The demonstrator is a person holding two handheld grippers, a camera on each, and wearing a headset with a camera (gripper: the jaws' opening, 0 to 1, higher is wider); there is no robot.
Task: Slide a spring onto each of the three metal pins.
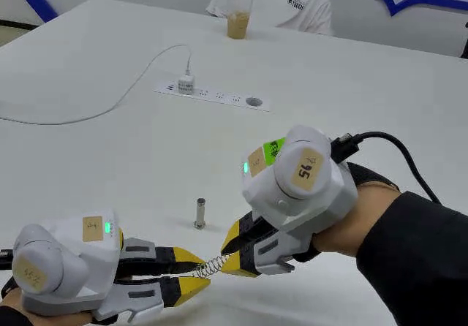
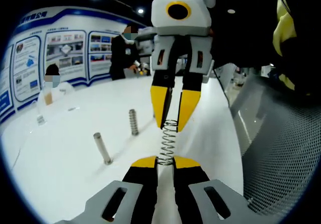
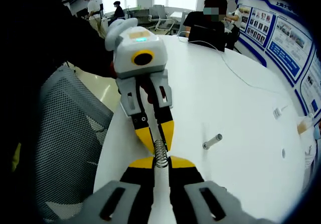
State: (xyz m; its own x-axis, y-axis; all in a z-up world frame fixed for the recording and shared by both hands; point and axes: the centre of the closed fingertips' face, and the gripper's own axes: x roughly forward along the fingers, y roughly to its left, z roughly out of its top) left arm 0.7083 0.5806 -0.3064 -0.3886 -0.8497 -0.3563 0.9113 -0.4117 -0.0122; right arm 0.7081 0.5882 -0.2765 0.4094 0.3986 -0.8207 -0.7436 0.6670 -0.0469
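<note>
A coiled metal spring [image 1: 210,266] hangs just above the white table [image 1: 110,158], stretched between my two grippers. My left gripper [image 1: 191,271] at the bottom left is shut on one end of the spring [image 2: 167,141]. Facing it, my right gripper [image 1: 232,256] is shut on the other end of the spring [image 3: 160,152]. A bare metal pin [image 1: 199,213] stands upright just behind them. In the left gripper view, the bare pin [image 2: 103,147] stands beside a second pin [image 2: 133,122] that wears a spring. The bare pin [image 3: 212,141] lies to the right of the right gripper [image 3: 160,162].
A white power strip [image 1: 212,94] with a plugged-in adapter and a long cable [image 1: 110,107] lies further back. A plastic cup [image 1: 238,12] of brown drink stands at the far edge, before a seated person. A mesh chair [image 2: 281,148] stands beside the table.
</note>
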